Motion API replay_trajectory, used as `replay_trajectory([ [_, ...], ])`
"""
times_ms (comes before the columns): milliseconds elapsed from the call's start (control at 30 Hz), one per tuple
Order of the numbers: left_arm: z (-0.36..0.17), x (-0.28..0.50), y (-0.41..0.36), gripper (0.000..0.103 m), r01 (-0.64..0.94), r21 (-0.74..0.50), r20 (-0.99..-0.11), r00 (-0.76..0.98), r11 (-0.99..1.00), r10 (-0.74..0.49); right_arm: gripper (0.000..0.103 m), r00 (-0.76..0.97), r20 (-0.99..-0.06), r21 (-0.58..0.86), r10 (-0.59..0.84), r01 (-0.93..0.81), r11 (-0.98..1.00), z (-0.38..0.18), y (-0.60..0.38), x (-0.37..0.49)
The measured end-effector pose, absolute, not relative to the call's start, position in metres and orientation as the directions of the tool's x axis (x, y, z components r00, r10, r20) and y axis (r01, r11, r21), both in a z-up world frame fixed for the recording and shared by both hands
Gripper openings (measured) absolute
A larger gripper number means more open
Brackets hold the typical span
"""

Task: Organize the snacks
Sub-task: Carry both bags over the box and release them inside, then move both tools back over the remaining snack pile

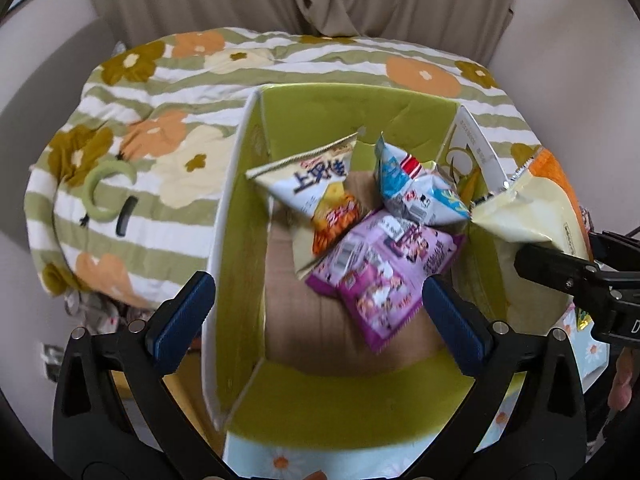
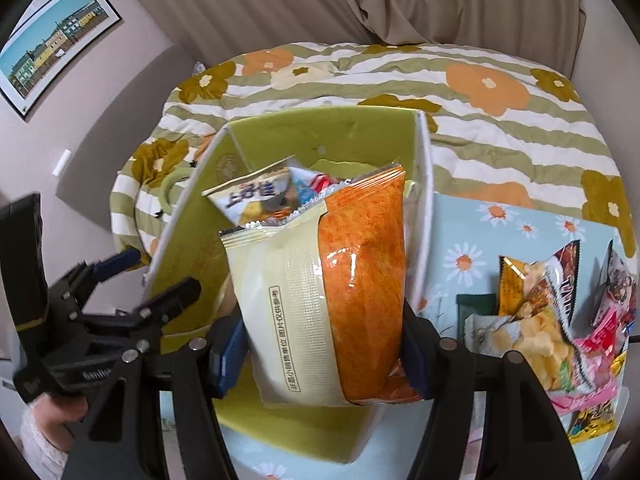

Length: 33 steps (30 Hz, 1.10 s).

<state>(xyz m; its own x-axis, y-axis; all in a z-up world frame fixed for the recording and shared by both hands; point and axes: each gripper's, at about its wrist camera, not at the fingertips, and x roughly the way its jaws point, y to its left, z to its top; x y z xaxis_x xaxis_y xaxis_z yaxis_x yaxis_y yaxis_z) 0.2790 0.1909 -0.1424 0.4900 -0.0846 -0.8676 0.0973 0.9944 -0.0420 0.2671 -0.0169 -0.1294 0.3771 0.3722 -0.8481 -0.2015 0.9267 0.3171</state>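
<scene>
Your left gripper [image 1: 320, 312] hangs over the box [image 1: 240, 168], jaws spread, nothing between them. Inside lie a white bag [image 1: 316, 184], a purple bag [image 1: 384, 276] and a blue bag [image 1: 420, 192]. Your right gripper [image 2: 324, 360] pinches an orange bag [image 2: 360, 272] above the box. More snacks [image 2: 552, 320] lie on the cloth [image 2: 472, 248] beside it.

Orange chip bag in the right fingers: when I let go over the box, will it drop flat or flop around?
The orange chip bag looks puffed with air, so probably light, keeping its shape. Its glossy film may slide on the packets in the box. It may settle tilted on the purple packet.
</scene>
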Motion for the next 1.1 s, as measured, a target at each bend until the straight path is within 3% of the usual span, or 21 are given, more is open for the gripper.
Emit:
replay_trajectory([
  [367,-0.141,0.25,0.208,0.102,0.052,-0.005,-0.865,0.501,0.999,-0.03,0.062,0.361,-0.843,0.347,0.399,-0.202,0.916,-0.152,0.007,0.264],
  [433,-0.144,0.247,0.208,0.102,0.046,0.022,-0.864,0.503,0.999,-0.004,0.073,0.362,-0.841,0.351,0.402,-0.2,0.915,-0.154,0.007,0.26],
  [467,-0.145,0.246,0.208,0.102,0.048,0.036,-0.863,0.505,0.998,0.007,0.088,0.37,-0.837,0.351,0.402,-0.199,0.915,-0.154,0.006,0.258],
  [500,-0.147,0.244,0.206,0.102,0.052,0.052,-0.862,0.507,0.997,0.018,0.096,0.378,-0.835,0.349,0.401,-0.202,0.915,-0.154,0.006,0.255],
  [800,-0.157,0.23,0.2,0.102,0.068,0.049,-0.875,0.485,0.997,0.01,0.096,0.426,-0.837,0.277,0.345,-0.215,0.937,-0.152,-0.002,0.237],
  [1100,-0.128,0.221,0.196,0.102,0.078,0.049,-0.858,0.514,0.996,0.002,0.096,0.486,-0.816,0.242,0.313,-0.204,0.949,-0.125,-0.01,0.222],
])
